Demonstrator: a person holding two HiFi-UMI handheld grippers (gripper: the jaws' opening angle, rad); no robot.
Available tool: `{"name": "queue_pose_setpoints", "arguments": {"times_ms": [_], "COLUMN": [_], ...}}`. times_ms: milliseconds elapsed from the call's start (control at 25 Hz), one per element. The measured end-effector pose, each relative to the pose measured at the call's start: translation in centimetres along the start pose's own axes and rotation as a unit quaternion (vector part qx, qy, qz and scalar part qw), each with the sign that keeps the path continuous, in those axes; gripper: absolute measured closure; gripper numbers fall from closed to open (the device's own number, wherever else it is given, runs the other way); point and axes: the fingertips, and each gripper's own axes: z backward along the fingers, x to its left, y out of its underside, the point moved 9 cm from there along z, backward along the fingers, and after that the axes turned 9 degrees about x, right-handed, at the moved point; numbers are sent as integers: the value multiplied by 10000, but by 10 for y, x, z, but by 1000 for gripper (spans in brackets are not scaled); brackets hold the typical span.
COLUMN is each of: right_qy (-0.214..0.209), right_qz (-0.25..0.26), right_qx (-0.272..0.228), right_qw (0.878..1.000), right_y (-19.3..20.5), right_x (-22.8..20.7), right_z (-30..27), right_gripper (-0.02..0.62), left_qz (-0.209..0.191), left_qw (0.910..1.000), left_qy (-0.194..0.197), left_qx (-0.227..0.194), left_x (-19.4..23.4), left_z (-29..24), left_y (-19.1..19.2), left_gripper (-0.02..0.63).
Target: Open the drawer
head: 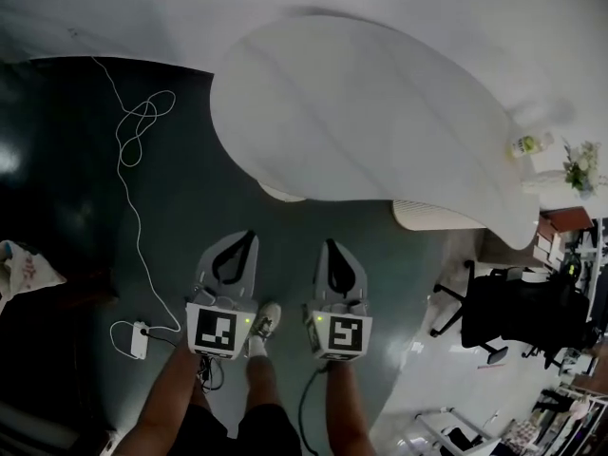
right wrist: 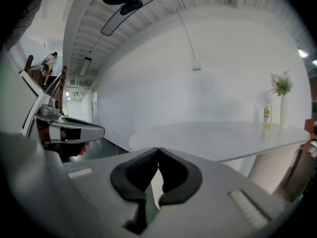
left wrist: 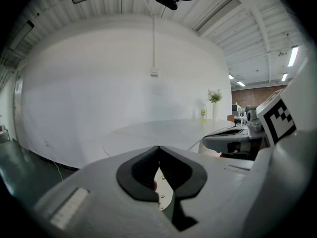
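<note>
No drawer shows in any view. In the head view my left gripper (head: 249, 234) and right gripper (head: 330, 243) hang side by side over the dark floor, just short of the near edge of a big white table (head: 380, 112). Both point toward the table. The left gripper's (left wrist: 158, 148) dark pads meet at the tips with nothing between them. The right gripper (right wrist: 158, 150) is likewise shut and empty. Each gripper shows at the edge of the other's view.
A white cable (head: 133, 131) loops across the floor to a small adapter (head: 139, 340) at the left. The table's ribbed base (head: 437, 217) stands ahead at the right. A bottle (head: 528, 144) and a flower vase (head: 579, 167) sit at the table's far end; a black office chair (head: 503, 312) stands beyond.
</note>
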Motion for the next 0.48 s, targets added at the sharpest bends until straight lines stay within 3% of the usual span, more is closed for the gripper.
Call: {"name": "queue_pose_setpoints", "arguments": {"times_ms": [240,480], "right_qy": [-37,-90], "right_qz": [-165,-64], "right_qx": [-131,75], "right_qw": [9998,9999], "right_y": [41,91], "right_x": [1,-6], "right_z": [-48,-88], "right_gripper": [591,591], "left_qz": [78,-15], "left_qw": [9999,9998], "left_qy": [-68,-127], "left_qx": [28,145], "left_x": [14,24], "left_z": [-31,-63], "left_y": [49,98], "left_gripper": [597,597]}}
